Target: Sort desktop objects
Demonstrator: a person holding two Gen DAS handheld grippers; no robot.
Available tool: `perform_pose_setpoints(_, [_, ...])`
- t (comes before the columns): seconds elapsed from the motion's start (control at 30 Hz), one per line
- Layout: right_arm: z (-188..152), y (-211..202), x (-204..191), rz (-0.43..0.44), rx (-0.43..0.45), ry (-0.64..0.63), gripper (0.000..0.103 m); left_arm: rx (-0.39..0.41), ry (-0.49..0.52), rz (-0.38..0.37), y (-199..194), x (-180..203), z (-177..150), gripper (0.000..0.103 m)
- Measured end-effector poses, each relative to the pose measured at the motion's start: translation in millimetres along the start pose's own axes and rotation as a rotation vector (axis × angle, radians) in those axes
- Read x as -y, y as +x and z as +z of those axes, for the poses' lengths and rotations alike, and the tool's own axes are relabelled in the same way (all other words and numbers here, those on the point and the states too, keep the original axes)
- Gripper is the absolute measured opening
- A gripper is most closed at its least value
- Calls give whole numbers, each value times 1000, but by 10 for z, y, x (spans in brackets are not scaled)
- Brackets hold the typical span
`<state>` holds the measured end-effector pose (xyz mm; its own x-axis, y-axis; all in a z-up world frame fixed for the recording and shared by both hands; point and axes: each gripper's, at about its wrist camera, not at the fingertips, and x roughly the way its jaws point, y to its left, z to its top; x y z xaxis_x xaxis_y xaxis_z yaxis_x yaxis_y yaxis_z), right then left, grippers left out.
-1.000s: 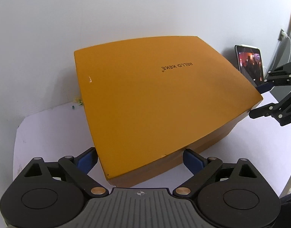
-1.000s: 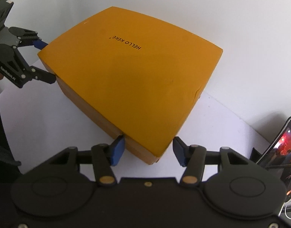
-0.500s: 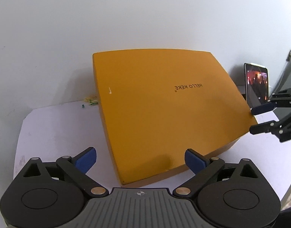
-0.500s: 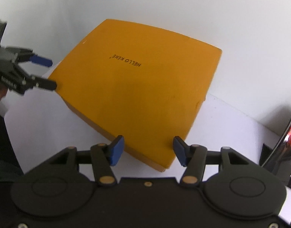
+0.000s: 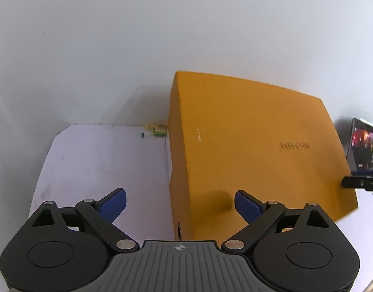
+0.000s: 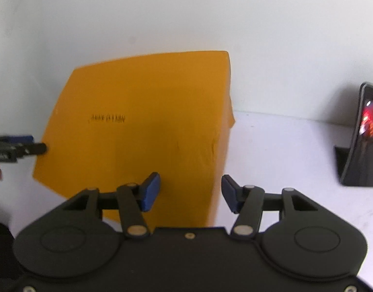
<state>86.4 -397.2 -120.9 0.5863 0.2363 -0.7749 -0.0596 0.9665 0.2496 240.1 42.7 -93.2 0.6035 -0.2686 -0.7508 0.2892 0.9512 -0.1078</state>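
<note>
A large orange box (image 5: 247, 146) with a closed lid lies on the white table (image 5: 101, 165), its back against the wall. My left gripper (image 5: 180, 203) hovers at the box's near left corner. That corner sits between its wide jaws, which are closing a little, and neither pad touches it. My right gripper (image 6: 190, 192) is open over the near right corner of the orange box (image 6: 142, 126), one pad above the lid and the other past the side edge. Each view catches the other tool at its edge: the right gripper (image 5: 354, 177) and the left gripper (image 6: 36, 143).
A phone (image 6: 366, 131) with a lit screen leans on a dark stand right of the box, also visible as the phone (image 5: 361, 143). Several tiny green and yellow bits (image 5: 154, 130) lie by the wall at the box's back left corner. The white wall stands close behind.
Both grippers have rolled and slid outward along the box's front, the left to the left corner and the right to the right corner. The box fills less of each view.
</note>
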Motion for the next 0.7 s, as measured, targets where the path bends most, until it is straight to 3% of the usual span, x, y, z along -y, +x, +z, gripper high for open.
perform_pose_setpoints(0.13, [122,71,61,18,-18,53,60,5,-24,-13,17,-51,19,103])
perform_pose_setpoints(0.4, [214,316,-8,55,-53,127,60,-12,-72,-47,97,-114,127,103])
perform_pose_setpoints(0.47, [219,324,-21,56,-58,125,60,-20,-63,-32,68,-86,150,95])
perform_pose_setpoints(0.57, [174,221,-136,29,-52,6,56,37,2,-121,-168,-65,23,99])
perform_pose_setpoints(0.7, [-100,76,-313,37,-72,-245,67,23,72,-241,-386,-59,-264,103])
